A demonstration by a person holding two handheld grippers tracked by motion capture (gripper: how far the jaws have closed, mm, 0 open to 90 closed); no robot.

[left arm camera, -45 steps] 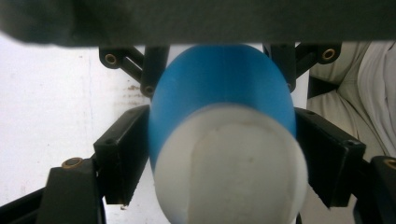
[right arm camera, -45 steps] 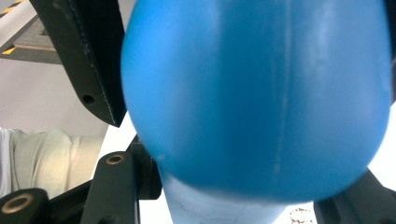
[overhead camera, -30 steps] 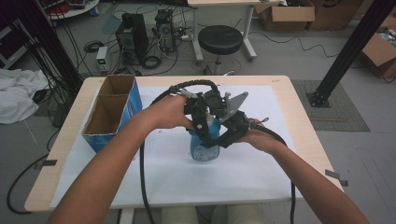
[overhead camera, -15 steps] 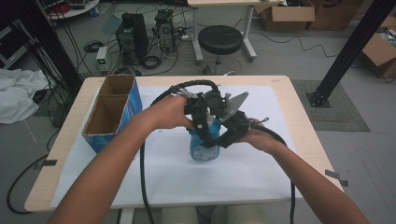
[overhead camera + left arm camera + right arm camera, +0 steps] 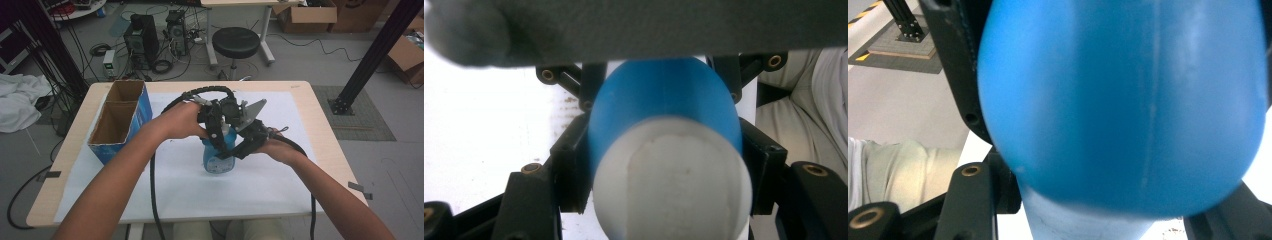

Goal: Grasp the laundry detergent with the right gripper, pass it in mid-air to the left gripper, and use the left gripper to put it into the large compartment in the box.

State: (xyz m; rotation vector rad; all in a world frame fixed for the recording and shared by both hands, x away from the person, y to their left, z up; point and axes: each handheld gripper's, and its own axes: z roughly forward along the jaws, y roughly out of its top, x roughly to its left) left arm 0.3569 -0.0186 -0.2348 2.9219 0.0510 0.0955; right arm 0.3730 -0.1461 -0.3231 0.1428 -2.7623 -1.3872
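- Grey workshop floor surrounds the table (image 5: 320,125); a black stool (image 5: 236,42), computer towers (image 5: 141,35) and cardboard boxes (image 5: 305,12) stand beyond its far edge, and a white cloth (image 5: 17,100) lies on the floor off its left side.
- White sheet (image 5: 175,190) covers most of the tabletop.
- An open cardboard box (image 5: 120,122) with blue sides and two compartments stands near the far left corner.
- A blue bottle (image 5: 218,159) stands upright near the middle of the table, its white cap (image 5: 674,185) at the top.
- The left gripper (image 5: 216,131) comes from the left, its jaws clamped on the bottle's upper part just below the cap; in the left gripper view, the blue body is wedged between both black jaws.
- The right gripper (image 5: 239,149) comes from the right and is closed on the bottle body lower down; in the right gripper view, the blue surface (image 5: 1123,105) sits between the jaws.
- Both hands hold the grippers close together over the bottle, cables trailing toward the near edge.
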